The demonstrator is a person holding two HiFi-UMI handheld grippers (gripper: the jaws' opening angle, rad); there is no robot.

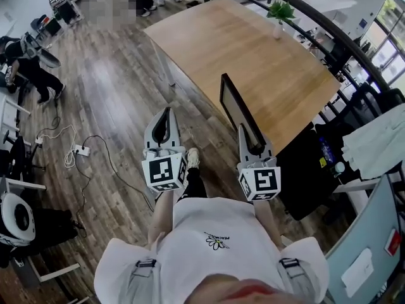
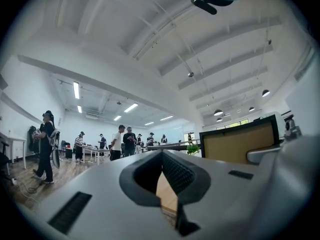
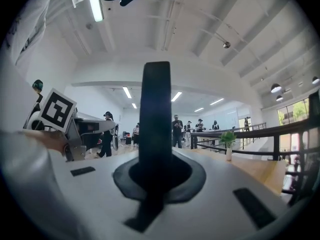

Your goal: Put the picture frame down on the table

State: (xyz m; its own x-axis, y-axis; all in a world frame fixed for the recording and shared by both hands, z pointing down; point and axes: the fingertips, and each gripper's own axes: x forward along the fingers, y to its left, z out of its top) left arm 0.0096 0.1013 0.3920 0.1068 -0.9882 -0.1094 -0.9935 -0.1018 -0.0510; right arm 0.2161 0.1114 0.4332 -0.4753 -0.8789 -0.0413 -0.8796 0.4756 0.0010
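Note:
The picture frame point(image 1: 235, 106), black-edged with a tan face, stands upright on its edge over the near edge of the wooden table point(image 1: 253, 49). My right gripper point(image 1: 245, 132) is shut on its near lower end. In the right gripper view the frame point(image 3: 156, 119) is a dark vertical bar between the jaws of the right gripper point(image 3: 156, 160). The left gripper point(image 1: 166, 114) hangs over the floor, left of the frame, shut with nothing in it. In the left gripper view the left gripper point(image 2: 162, 156) has its tips together, and the frame point(image 2: 239, 145) shows at the right.
A small plant in a white pot point(image 1: 279, 16) stands at the table's far end. A black railing point(image 1: 329, 33) runs behind the table. Cables and a power strip point(image 1: 80, 149) lie on the wood floor to the left. Several people stand at desks point(image 2: 117, 144) farther off.

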